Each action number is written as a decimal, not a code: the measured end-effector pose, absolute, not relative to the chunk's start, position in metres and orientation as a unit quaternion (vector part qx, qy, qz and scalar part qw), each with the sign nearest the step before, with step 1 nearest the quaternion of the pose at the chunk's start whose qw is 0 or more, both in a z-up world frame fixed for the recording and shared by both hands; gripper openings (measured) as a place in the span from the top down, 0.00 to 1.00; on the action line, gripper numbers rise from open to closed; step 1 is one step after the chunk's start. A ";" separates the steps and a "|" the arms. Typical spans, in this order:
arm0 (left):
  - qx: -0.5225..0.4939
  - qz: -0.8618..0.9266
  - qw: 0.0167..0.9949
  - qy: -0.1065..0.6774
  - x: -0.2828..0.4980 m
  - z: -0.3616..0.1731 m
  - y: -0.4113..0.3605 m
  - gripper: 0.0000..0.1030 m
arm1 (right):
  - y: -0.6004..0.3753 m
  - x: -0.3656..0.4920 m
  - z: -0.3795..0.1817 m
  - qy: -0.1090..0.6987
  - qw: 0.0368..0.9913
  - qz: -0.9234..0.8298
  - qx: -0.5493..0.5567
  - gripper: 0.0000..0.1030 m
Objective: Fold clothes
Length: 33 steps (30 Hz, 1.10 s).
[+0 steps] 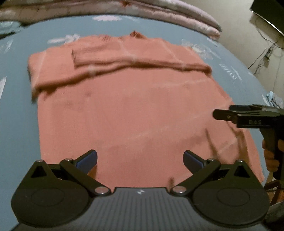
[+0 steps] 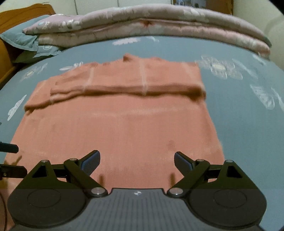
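Both open-jawed grippers (image 1: 140, 160) (image 2: 137, 160) hover above salmon sweater (image 2: 115, 131).

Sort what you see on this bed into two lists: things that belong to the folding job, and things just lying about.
Belongs to the job:
salmon sweater, sleeves laid across it
left gripper, open
right gripper, open

Just lying about:
folded quilt
pillow
blue floral bedsheet
cables on the floor

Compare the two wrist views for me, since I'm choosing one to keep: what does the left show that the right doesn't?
Only the left view: the right gripper from the side, the hand holding it, and wall cables. Only the right view: a wooden headboard and pillow. Both: the salmon sweater with sleeves folded across, blue floral sheet, folded quilt.
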<state>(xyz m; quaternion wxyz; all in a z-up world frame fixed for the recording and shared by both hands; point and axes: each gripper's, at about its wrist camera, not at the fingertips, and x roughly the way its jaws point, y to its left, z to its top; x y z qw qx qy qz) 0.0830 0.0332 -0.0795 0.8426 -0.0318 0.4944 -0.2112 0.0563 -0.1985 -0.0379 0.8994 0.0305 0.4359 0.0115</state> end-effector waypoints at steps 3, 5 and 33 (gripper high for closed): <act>-0.046 -0.196 0.840 0.503 0.070 -0.088 0.041 0.01 | -0.210 0.038 -0.047 0.450 0.892 -0.004 0.053 0.09; -0.053 -0.190 0.843 0.501 0.061 -0.091 0.047 0.01 | -0.216 0.025 -0.052 0.457 0.888 -0.016 0.060 0.09; 0.036 -0.191 0.915 0.353 -0.122 -0.069 0.024 0.01 | -0.185 -0.150 -0.045 0.321 0.947 0.003 -0.031 0.05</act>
